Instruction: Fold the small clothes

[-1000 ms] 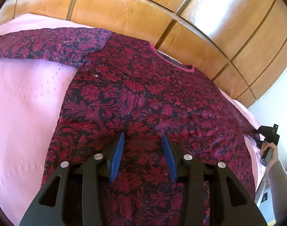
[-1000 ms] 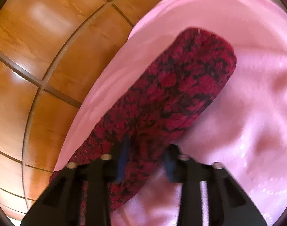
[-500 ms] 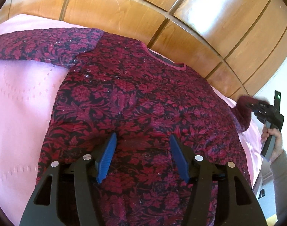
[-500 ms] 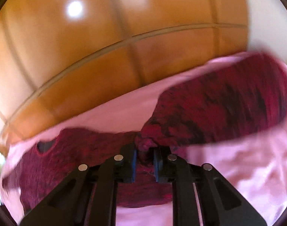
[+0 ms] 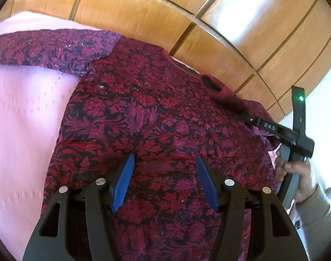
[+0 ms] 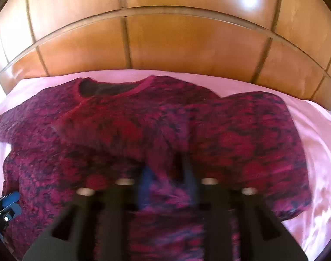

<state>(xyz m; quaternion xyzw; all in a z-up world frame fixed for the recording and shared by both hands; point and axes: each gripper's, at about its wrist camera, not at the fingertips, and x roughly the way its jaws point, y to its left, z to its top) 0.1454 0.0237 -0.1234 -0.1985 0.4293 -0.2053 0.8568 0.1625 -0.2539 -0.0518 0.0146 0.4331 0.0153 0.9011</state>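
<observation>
Bright daylight, headboard [image 5: 241, 24] glare, motion-blurred right view.

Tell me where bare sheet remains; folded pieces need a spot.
Bare pink sheet lies below the outstretched sleeve, left of the red floral top, and along its other side. The middle is covered.

We are in a bedroom at home: a bed [image 6: 313, 143] with a pink embossed sheet lies under our tongs, and beyond them rises a glossy panelled wooden headboard [image 6: 176, 43], with a white wall [image 5: 324, 100] off to their right.
</observation>
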